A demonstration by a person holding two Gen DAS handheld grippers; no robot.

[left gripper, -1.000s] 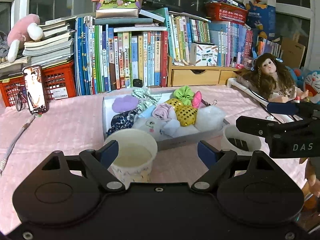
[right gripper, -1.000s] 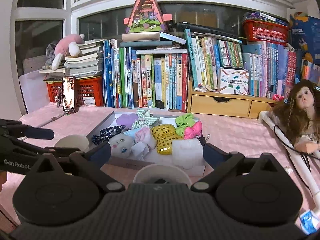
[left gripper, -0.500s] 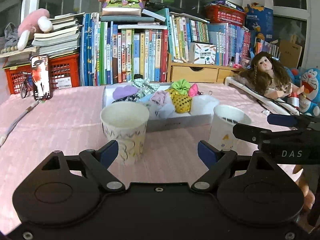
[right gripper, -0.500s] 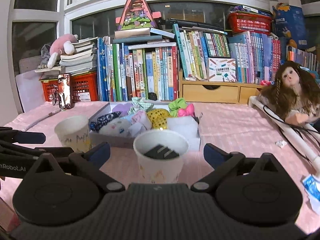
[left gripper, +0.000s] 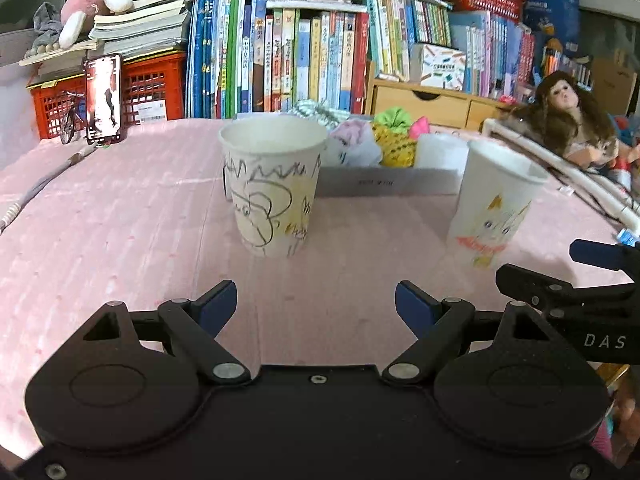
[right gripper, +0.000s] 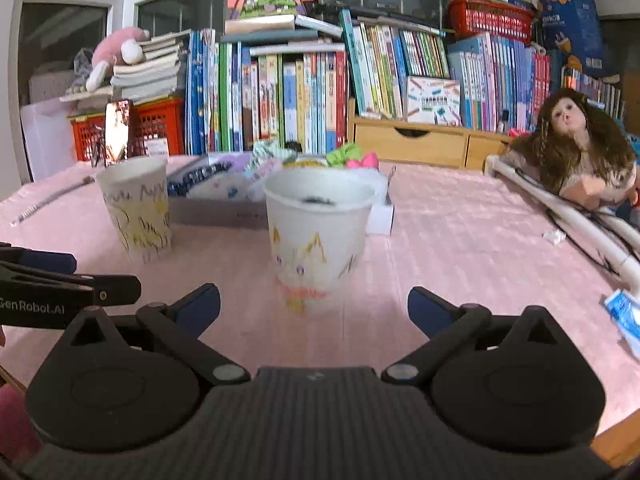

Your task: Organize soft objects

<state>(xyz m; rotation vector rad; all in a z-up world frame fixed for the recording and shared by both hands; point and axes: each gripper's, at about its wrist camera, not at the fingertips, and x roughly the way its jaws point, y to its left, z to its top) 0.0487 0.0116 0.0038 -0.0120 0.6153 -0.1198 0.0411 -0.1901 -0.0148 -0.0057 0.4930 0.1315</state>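
Observation:
Two drawn-on paper cups stand on the pink tablecloth. The left cup (left gripper: pixel 274 184) (right gripper: pixel 136 210) is straight ahead of my left gripper (left gripper: pixel 316 306), which is open and empty, a short way short of it. The right cup (right gripper: pixel 318 240) (left gripper: pixel 494 204), with something dark inside, stands just ahead of my open, empty right gripper (right gripper: pixel 314 306). Behind the cups a shallow grey tray (left gripper: pixel 388 182) (right gripper: pixel 216 212) holds several soft things: a yellow sequin piece (left gripper: pixel 394 146), a green scrunchie (left gripper: pixel 394 116), pale cloth (left gripper: pixel 354 140), a dark patterned band (right gripper: pixel 200 172).
A wall of books (left gripper: pixel 300 52) and red crates (left gripper: pixel 148 84) line the back. A phone (left gripper: pixel 103 98) stands at back left. A doll (right gripper: pixel 580 148) and a white tube (right gripper: pixel 560 208) lie at the right, with a blue wrapper (right gripper: pixel 624 316) near the table's edge.
Both grippers have sunk towards the table, so I see the cups side-on rather than from above. The jaws have stayed at the same width. Nothing was picked up.

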